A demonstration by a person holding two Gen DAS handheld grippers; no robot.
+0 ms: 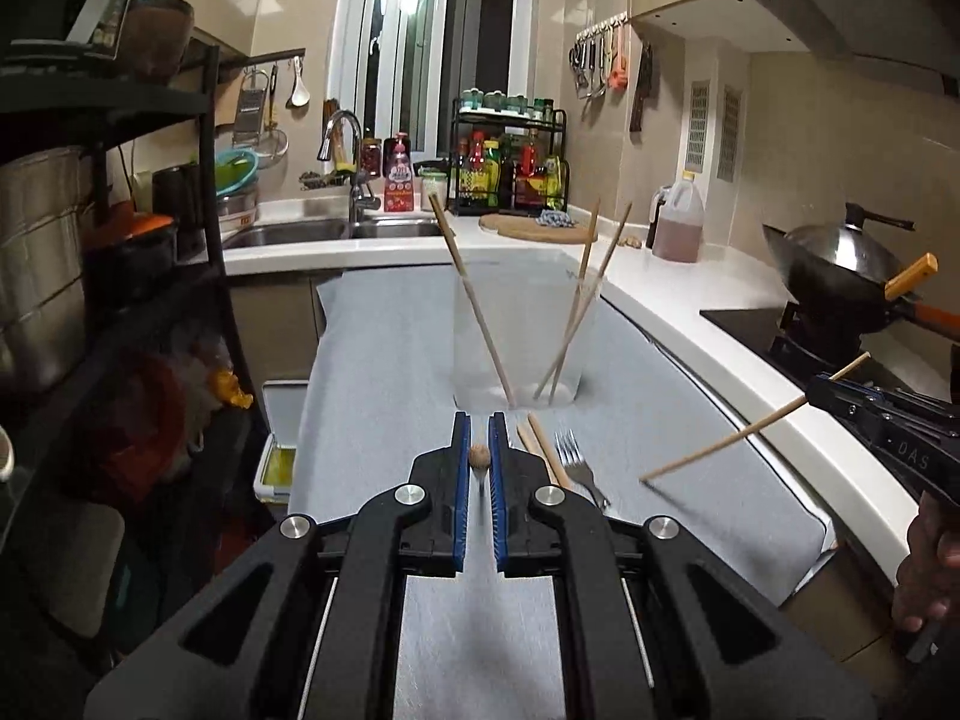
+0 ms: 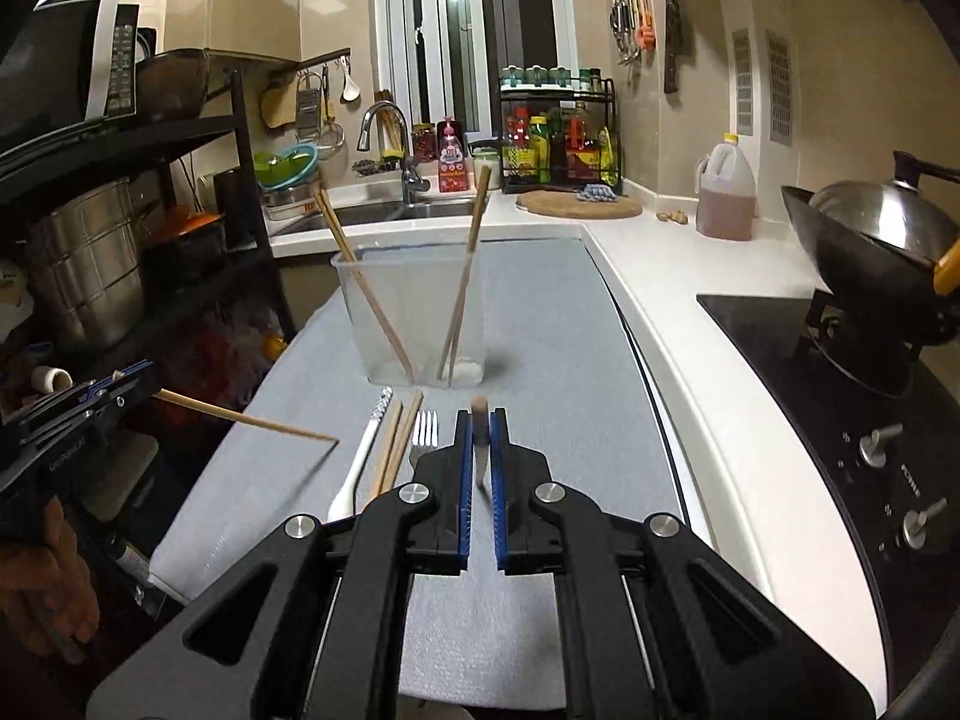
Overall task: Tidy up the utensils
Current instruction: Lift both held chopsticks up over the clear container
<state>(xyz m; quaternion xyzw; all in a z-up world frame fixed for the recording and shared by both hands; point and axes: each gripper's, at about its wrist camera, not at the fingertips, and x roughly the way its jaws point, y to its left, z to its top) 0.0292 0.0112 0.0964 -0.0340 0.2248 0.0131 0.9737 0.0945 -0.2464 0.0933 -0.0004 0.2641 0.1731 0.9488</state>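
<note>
You hold two grippers over a grey mat (image 2: 540, 312) laid on a kitchen counter. Your left gripper (image 1: 480, 456) is clenched on a wooden chopstick (image 1: 479, 455), seen end-on between its blue pads. Your right gripper (image 2: 480, 444) is clenched on a second chopstick (image 2: 480, 420), which from the left wrist view slants down and to the left, its lower tip (image 1: 645, 478) clear of the mat.

Just beyond both grippers, at the middle of the mat, stands a clear plastic container (image 2: 414, 300). Three chopsticks already lean inside it, one (image 2: 366, 288) against the left wall and two (image 2: 465, 276) against the right.

Still lying on the mat, near you and just in front of the container, are a white spoon (image 2: 360, 462), a pair of chopsticks (image 2: 396, 444) and a metal fork (image 2: 425, 429), side by side.

The step in hand appears to be carrying the two held chopsticks to the container. Next, each needs tipping upright above the open rim before you release it, keeping clear of the leaning sticks so the container does not topple.
</note>
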